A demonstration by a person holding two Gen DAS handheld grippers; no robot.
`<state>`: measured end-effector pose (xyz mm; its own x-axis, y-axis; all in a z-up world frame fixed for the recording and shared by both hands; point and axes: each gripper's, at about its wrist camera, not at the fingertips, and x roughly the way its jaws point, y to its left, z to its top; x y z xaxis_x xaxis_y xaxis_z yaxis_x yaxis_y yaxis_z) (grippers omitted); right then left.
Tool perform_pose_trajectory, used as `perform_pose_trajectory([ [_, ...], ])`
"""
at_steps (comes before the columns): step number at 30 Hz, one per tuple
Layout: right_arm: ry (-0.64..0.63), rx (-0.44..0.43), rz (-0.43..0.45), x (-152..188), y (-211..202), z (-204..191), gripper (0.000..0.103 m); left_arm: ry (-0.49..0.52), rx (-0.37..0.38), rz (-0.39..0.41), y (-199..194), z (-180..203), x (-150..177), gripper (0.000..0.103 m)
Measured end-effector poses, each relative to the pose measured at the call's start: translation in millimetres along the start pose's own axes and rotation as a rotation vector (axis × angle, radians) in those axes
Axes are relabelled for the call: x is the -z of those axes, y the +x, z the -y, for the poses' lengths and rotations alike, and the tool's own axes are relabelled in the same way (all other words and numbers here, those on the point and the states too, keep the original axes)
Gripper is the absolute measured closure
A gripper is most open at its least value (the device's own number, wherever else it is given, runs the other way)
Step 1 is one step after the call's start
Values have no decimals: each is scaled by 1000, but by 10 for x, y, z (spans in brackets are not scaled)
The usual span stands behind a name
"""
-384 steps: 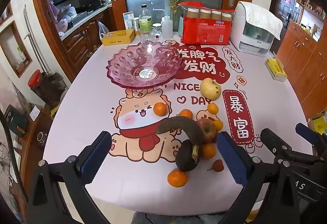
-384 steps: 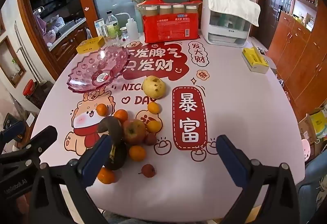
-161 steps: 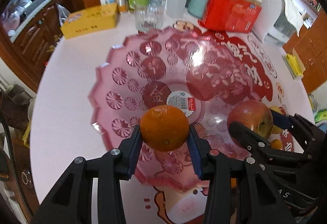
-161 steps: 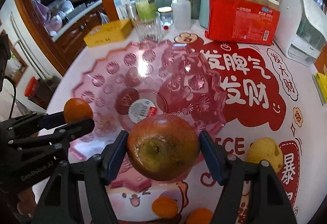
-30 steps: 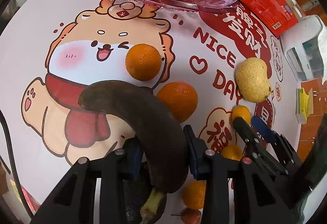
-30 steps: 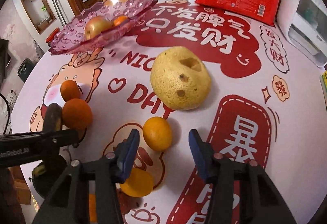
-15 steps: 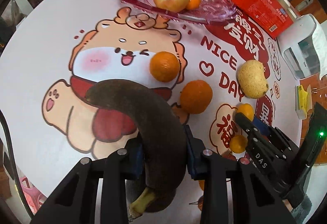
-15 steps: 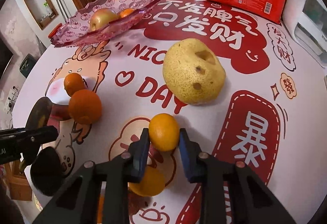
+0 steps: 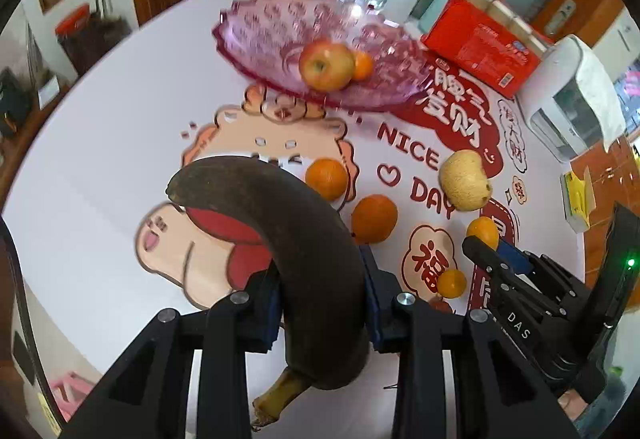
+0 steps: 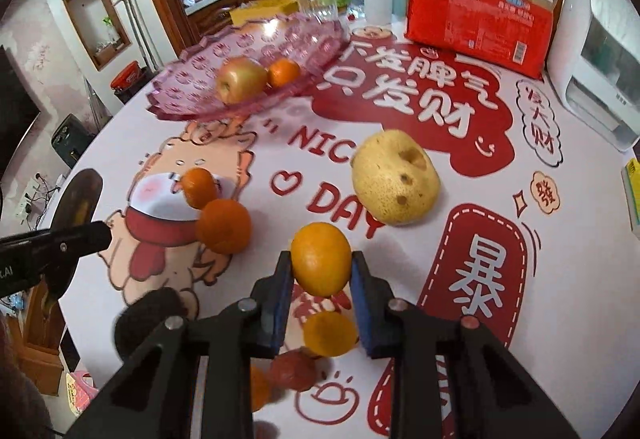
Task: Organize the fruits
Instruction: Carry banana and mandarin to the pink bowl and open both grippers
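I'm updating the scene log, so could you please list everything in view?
Fruit bowl: one, pink glass, far left of table.
Apple: one, red-yellow, in bowl.
Orange: one, in bowl beside apple.
Pear: one, yellow, mid-table.
Loose oranges: at least three on the table.
Banana: one, blackened, held.
Small orange: one, held.
Red package: one, far edge.
Left gripper: shut on banana.
Right gripper: shut on small orange.

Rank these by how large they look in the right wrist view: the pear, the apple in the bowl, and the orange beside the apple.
1. pear, largest, though it lies nearer the camera.
2. apple
3. orange, smallest; it sits beside the apple, so that comparison is fair.
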<state>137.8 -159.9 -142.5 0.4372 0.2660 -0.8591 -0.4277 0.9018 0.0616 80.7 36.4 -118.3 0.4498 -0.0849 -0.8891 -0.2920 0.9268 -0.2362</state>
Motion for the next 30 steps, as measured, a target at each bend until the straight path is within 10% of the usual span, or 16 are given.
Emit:
perform_pose_trajectory([
  [16,-34,-32,164,-147,-747,-467,75,167,-54,161,-777,-41,-135,71],
  [30,26,14,235,-632,-1196,-779,75,286,-91,277,-1523,-365,-945,71],
])
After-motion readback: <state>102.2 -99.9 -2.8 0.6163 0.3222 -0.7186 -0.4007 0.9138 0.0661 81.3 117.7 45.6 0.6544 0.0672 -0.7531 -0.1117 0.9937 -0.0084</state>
